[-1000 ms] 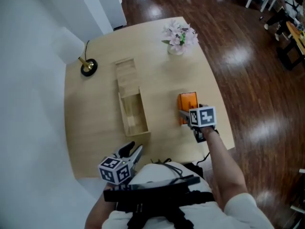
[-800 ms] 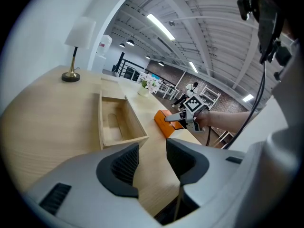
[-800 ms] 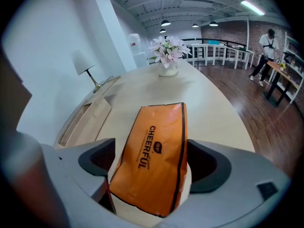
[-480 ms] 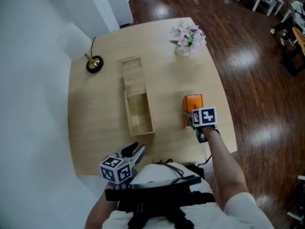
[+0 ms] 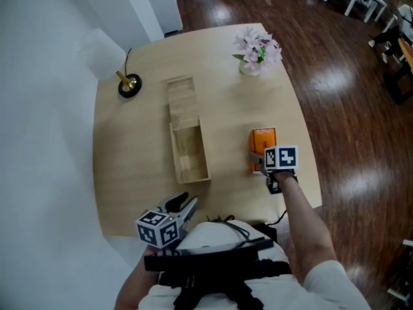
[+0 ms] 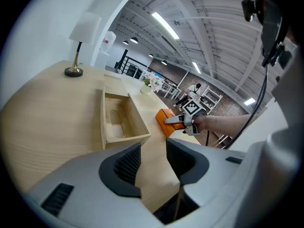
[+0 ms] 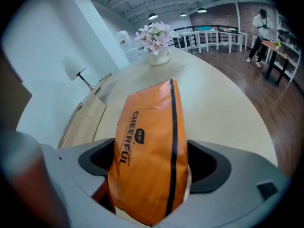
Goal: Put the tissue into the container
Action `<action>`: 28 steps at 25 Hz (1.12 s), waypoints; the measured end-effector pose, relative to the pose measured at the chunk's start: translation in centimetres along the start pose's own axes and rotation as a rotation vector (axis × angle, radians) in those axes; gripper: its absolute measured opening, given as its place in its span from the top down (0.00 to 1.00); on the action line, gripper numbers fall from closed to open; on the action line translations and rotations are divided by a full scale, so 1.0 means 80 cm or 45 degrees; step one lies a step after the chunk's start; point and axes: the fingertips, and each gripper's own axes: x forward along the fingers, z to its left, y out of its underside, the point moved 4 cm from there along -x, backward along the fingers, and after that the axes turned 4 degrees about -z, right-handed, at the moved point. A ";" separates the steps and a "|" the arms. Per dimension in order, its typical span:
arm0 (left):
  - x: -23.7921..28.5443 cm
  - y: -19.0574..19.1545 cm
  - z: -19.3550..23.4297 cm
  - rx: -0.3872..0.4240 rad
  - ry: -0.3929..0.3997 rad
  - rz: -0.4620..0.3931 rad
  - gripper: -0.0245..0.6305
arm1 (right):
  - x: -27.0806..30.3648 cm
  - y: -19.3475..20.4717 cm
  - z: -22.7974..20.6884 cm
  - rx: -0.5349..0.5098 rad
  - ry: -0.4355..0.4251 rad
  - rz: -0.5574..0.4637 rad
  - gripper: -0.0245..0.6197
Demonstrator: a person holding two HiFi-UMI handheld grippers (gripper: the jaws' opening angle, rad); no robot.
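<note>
An orange tissue pack (image 5: 262, 139) lies on the right part of the round wooden table (image 5: 129, 173). My right gripper (image 5: 258, 163) is shut on its near end. In the right gripper view the pack (image 7: 151, 127) fills the gap, with both jaws pressed against its sides. The container is a long wooden box (image 5: 174, 148) with an open compartment, left of the pack at the table's middle. It also shows in the left gripper view as the box (image 6: 124, 138) and the pack (image 6: 166, 122) beyond it. My left gripper (image 5: 182, 205) hangs open and empty at the table's near edge.
A small table lamp (image 5: 128, 84) stands at the far left and a vase of pink flowers (image 5: 258, 49) at the far right. A white wall runs along the left. Dark wood floor (image 5: 348, 121) lies right of the table edge, with chairs further off.
The head view has shifted a little. My right gripper stays at the near end of the tissue pack. The left gripper has not moved.
</note>
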 end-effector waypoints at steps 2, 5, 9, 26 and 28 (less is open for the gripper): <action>0.000 0.001 0.000 0.001 0.000 0.004 0.70 | -0.002 -0.002 0.001 -0.035 0.011 -0.011 0.24; 0.001 0.001 -0.001 0.005 0.001 0.008 0.70 | -0.002 -0.003 0.001 -0.033 0.014 -0.010 0.24; 0.001 0.002 -0.002 0.007 0.000 0.010 0.70 | -0.003 -0.001 0.000 -0.015 -0.005 -0.011 0.24; -0.008 0.007 0.011 -0.043 -0.033 -0.030 0.70 | -0.025 -0.004 -0.010 0.016 0.023 -0.068 0.32; -0.008 0.007 0.012 -0.048 -0.032 -0.034 0.70 | -0.029 -0.004 -0.010 0.017 0.024 -0.070 0.32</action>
